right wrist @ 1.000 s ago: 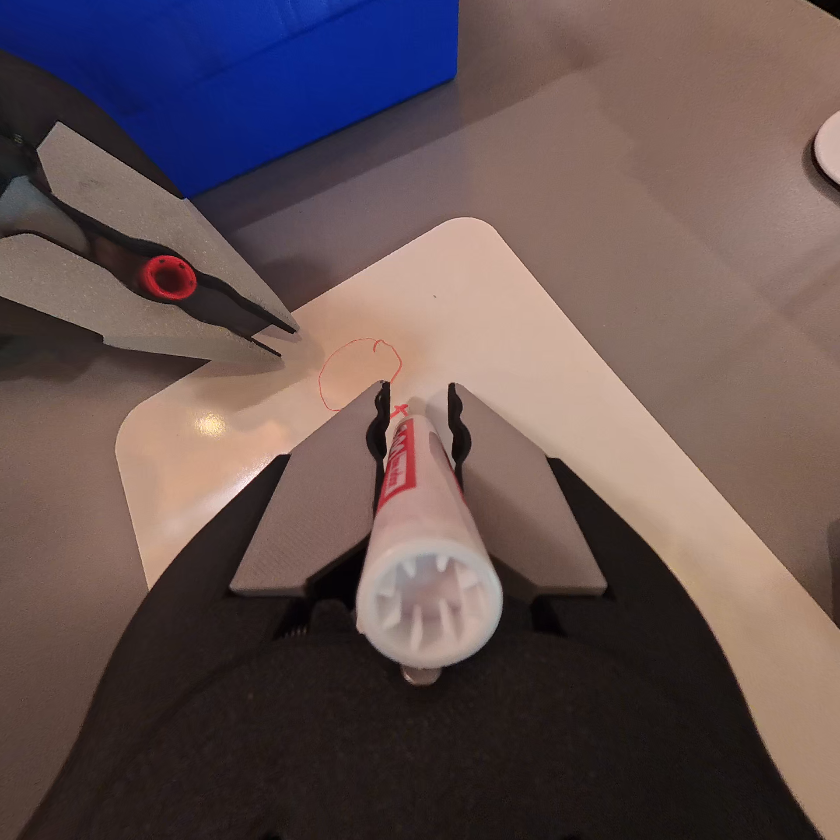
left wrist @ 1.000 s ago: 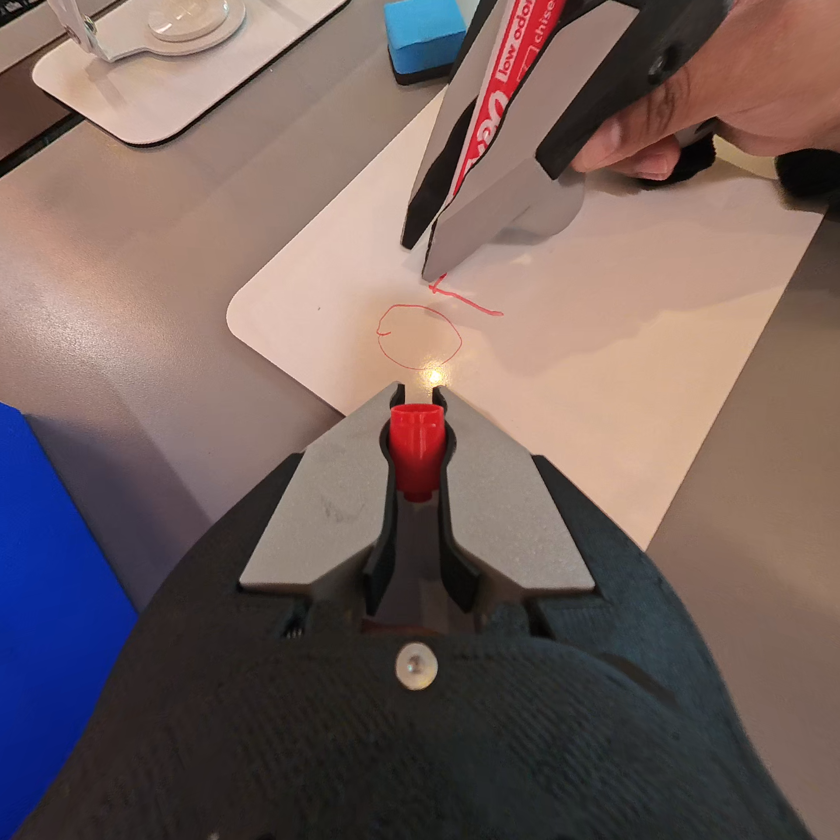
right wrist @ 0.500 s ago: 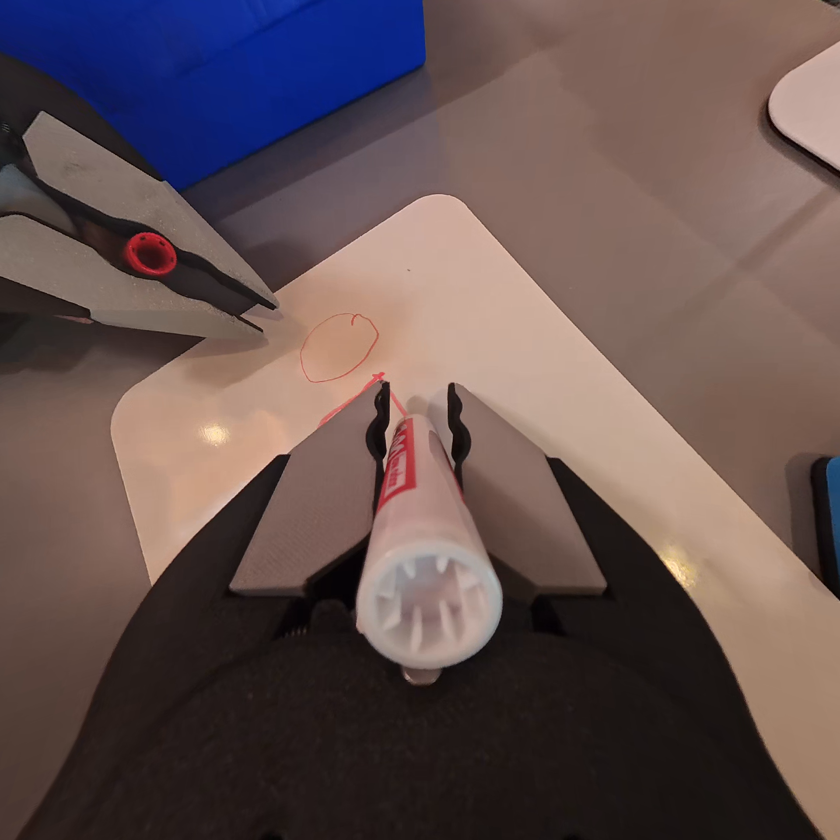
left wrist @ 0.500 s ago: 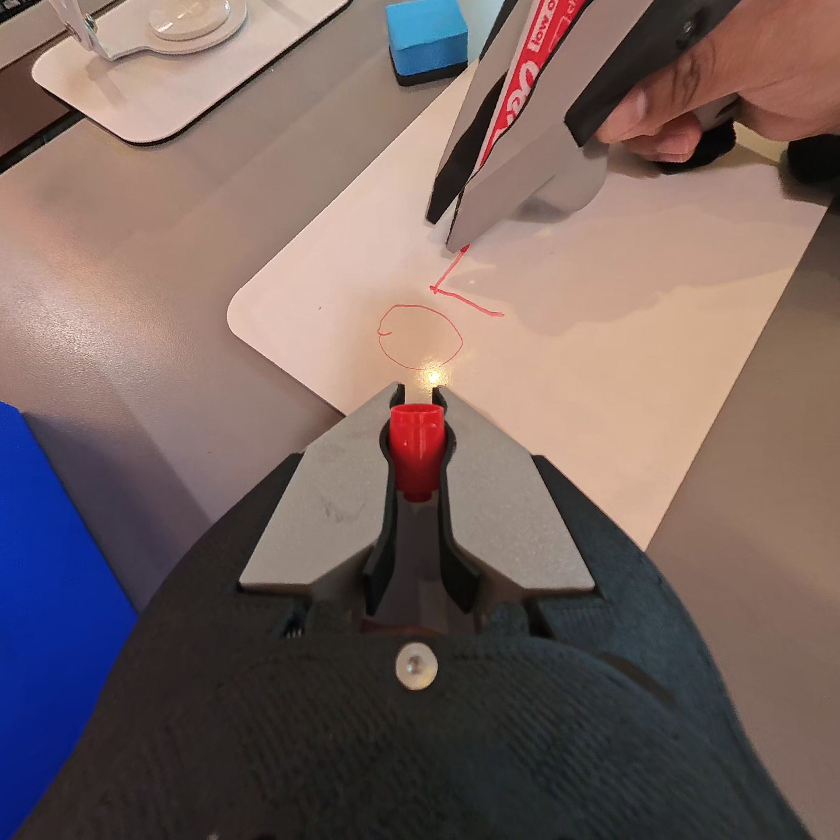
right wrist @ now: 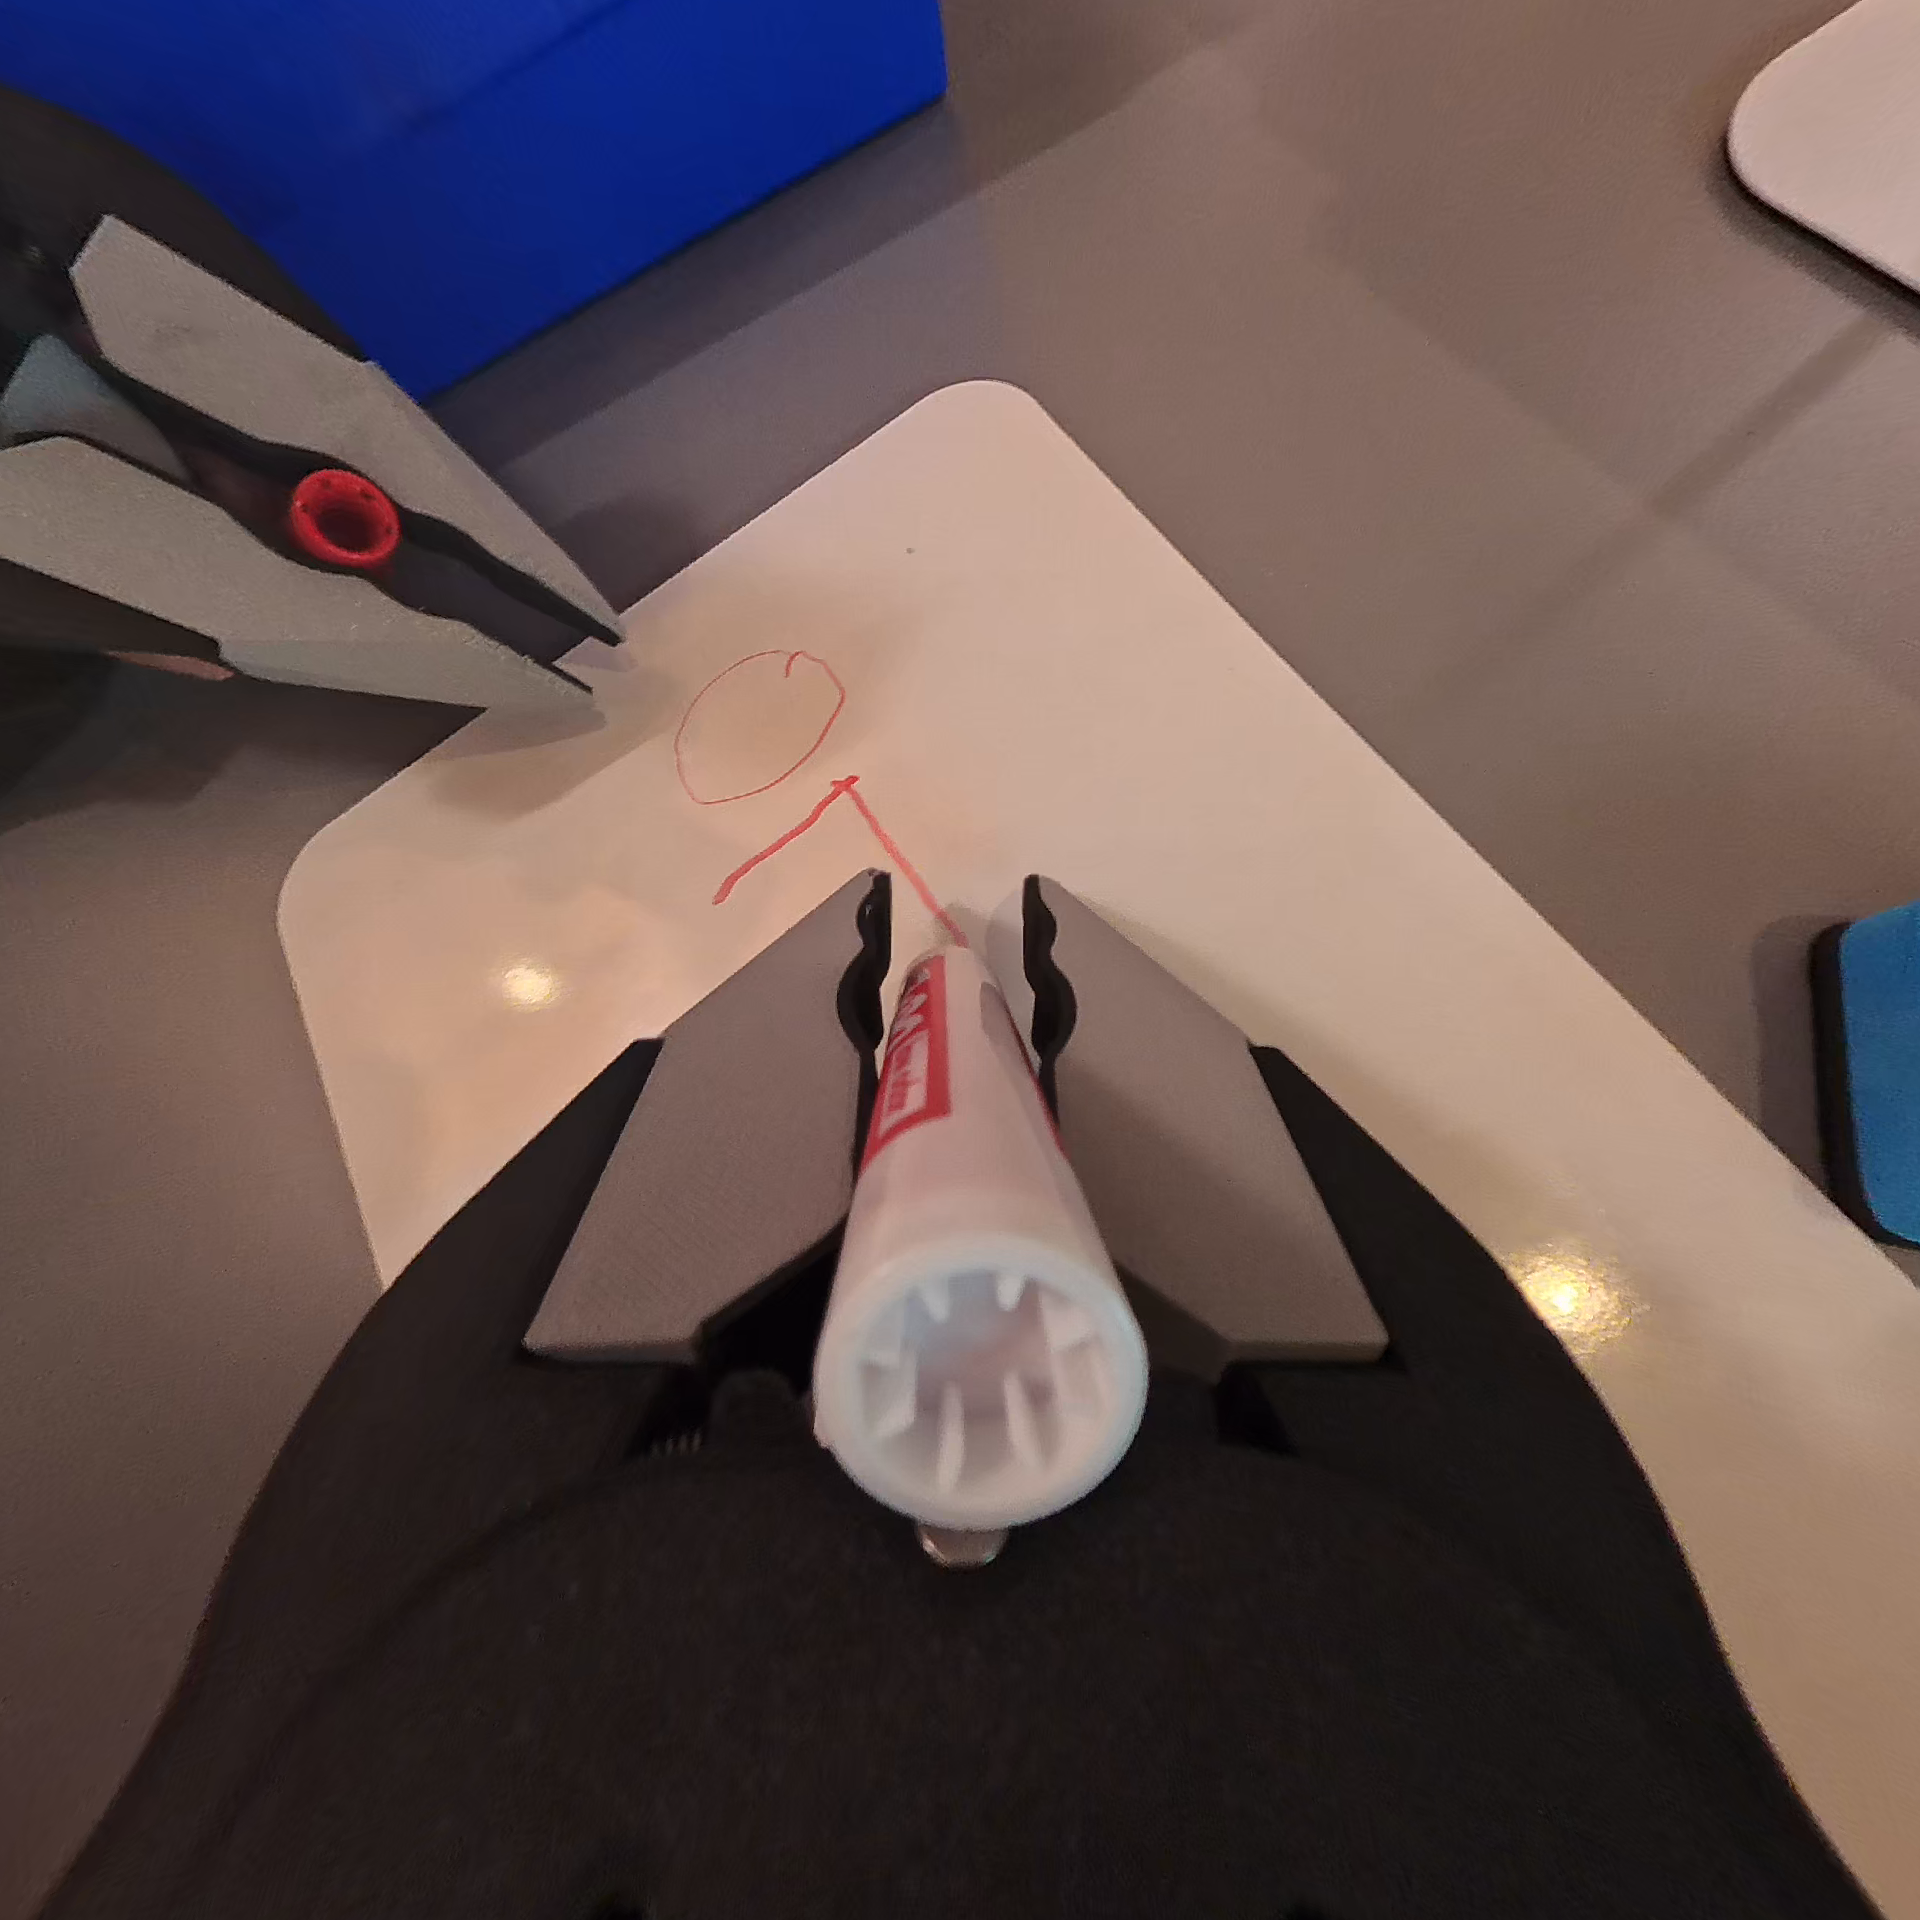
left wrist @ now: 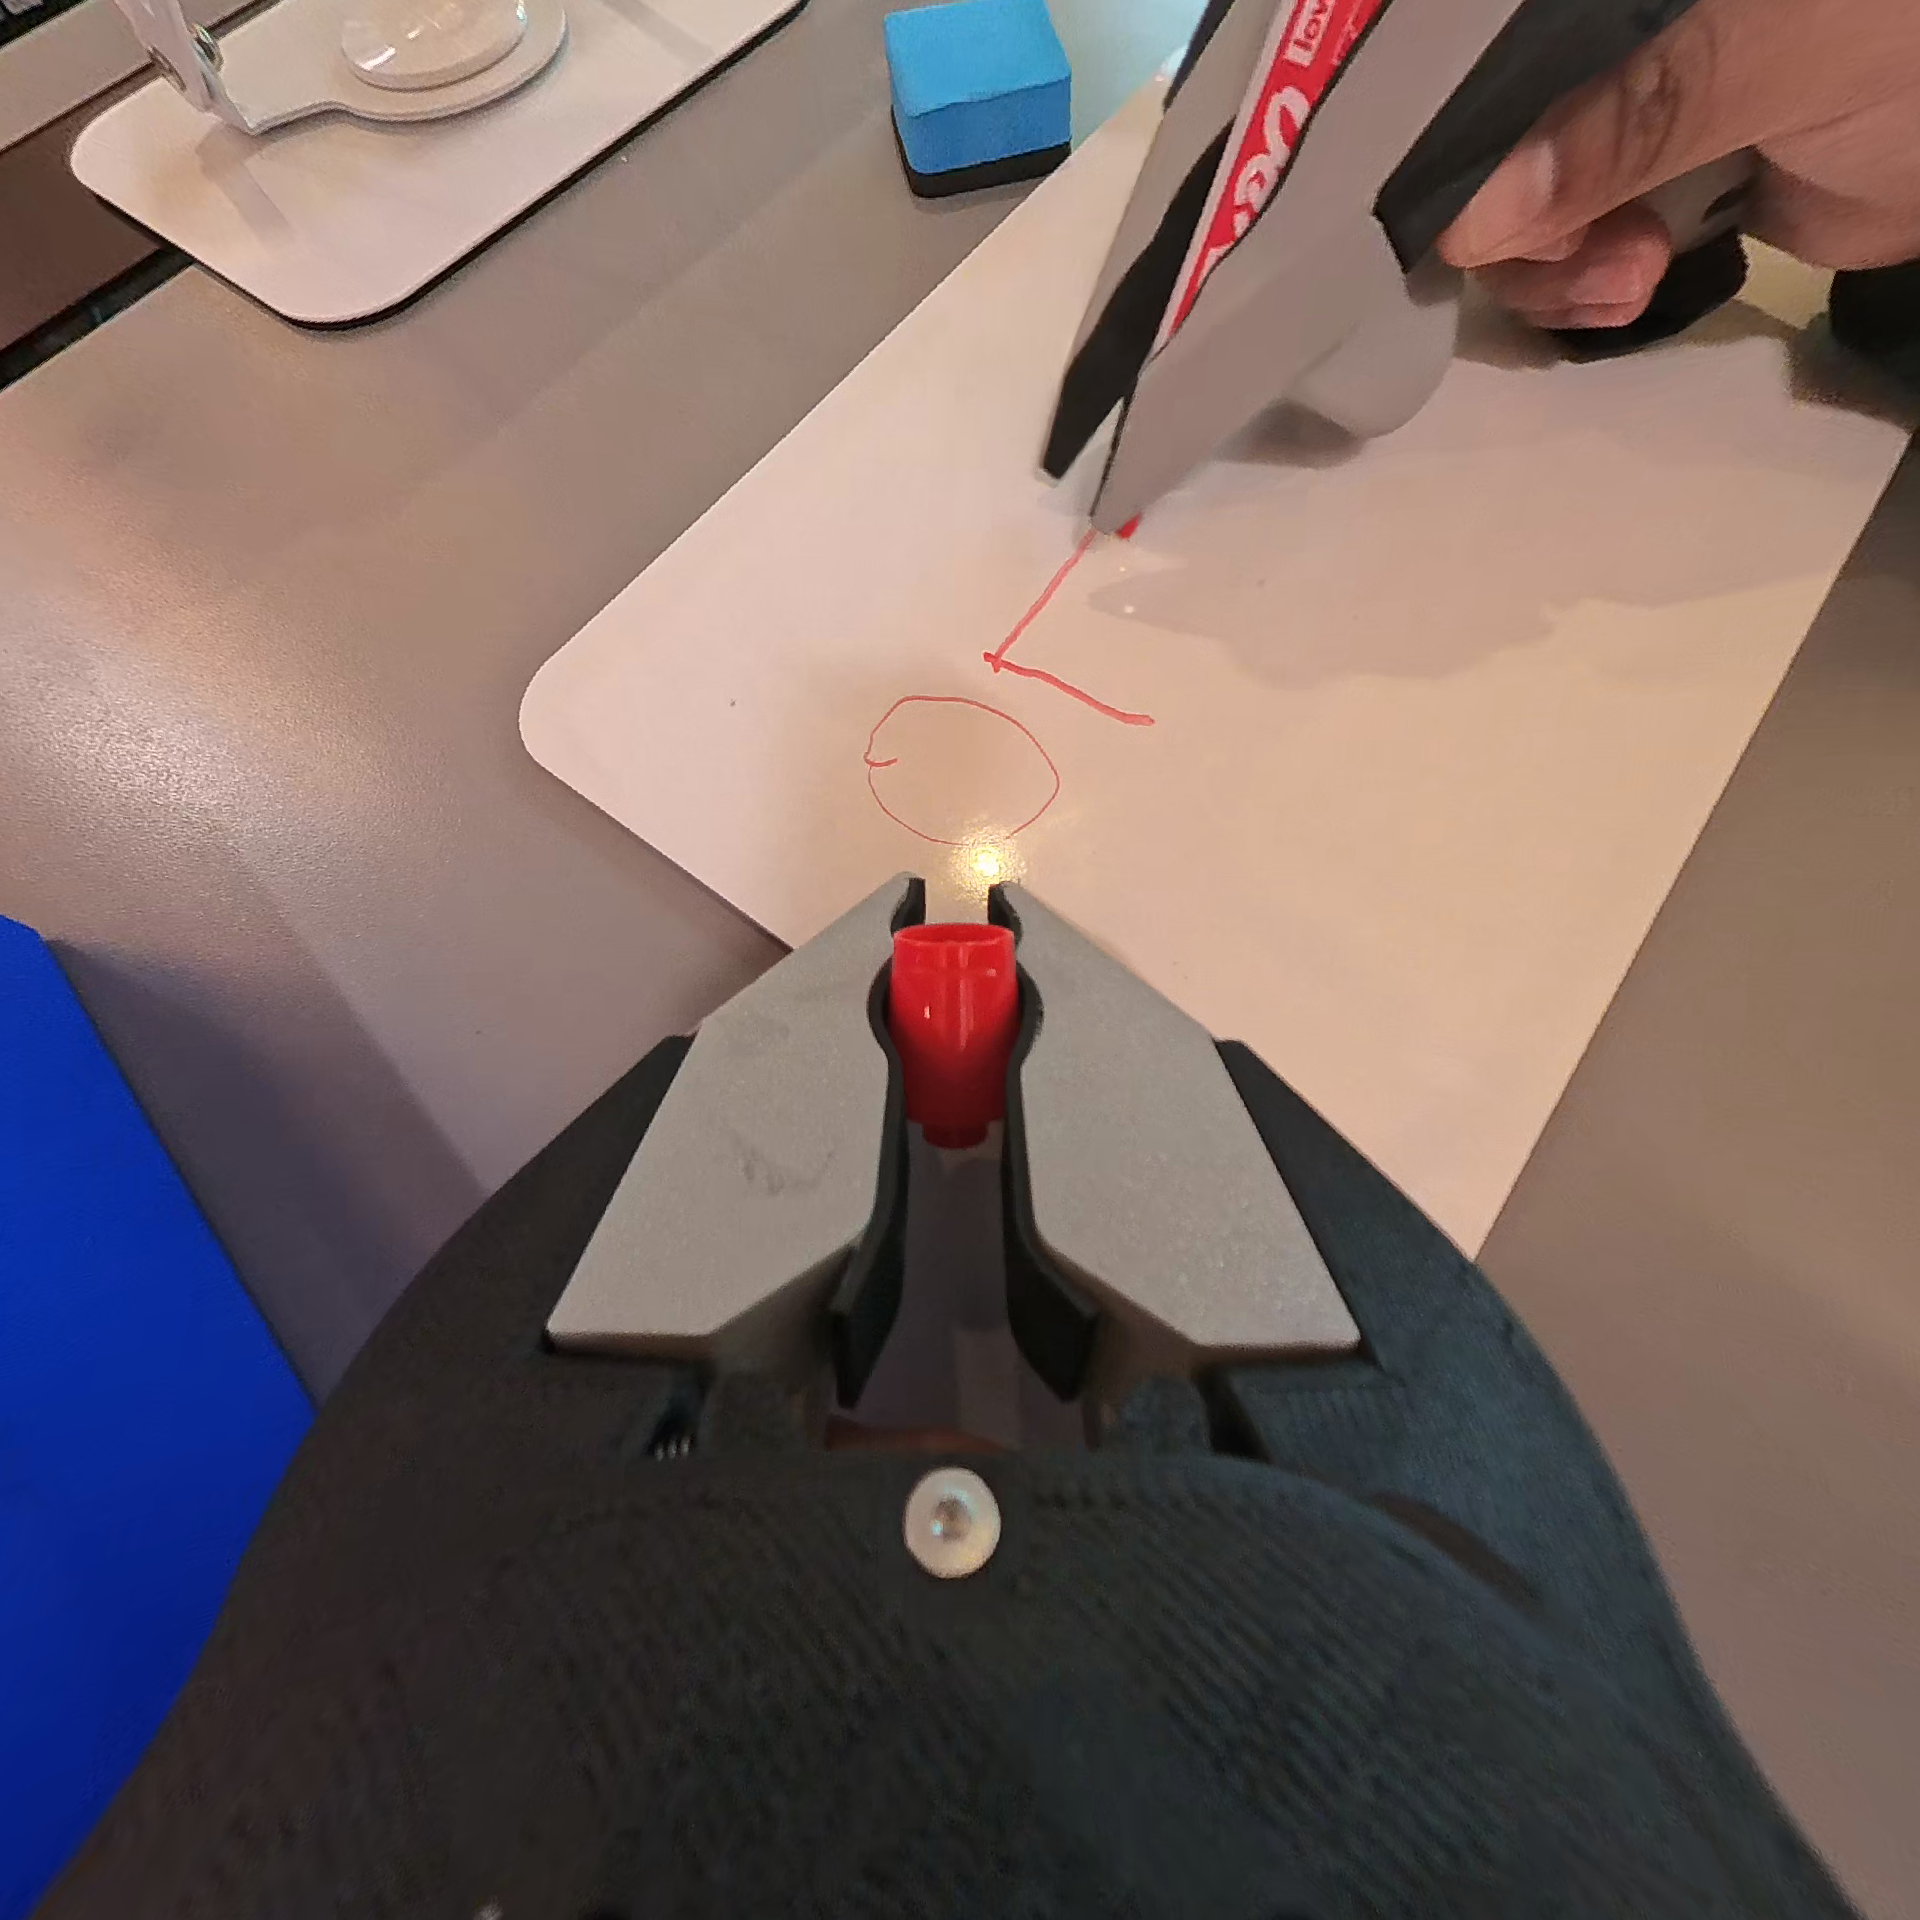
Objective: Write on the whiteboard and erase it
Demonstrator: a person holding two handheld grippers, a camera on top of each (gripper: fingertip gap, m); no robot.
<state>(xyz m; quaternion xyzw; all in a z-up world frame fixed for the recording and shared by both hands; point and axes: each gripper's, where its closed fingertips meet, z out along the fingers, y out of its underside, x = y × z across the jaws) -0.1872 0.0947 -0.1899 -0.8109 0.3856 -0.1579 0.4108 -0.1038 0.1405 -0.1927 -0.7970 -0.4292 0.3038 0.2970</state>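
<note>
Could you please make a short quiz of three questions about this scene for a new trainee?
1. True or false: the right gripper holds the marker with its tip on the whiteboard.
2. What does the left gripper hold?
A. eraser
B. red cap
C. nothing
3. Fill in: the eraser is ____ in colour.

Key:
1. true
2. B, the cap
3. blue
</note>
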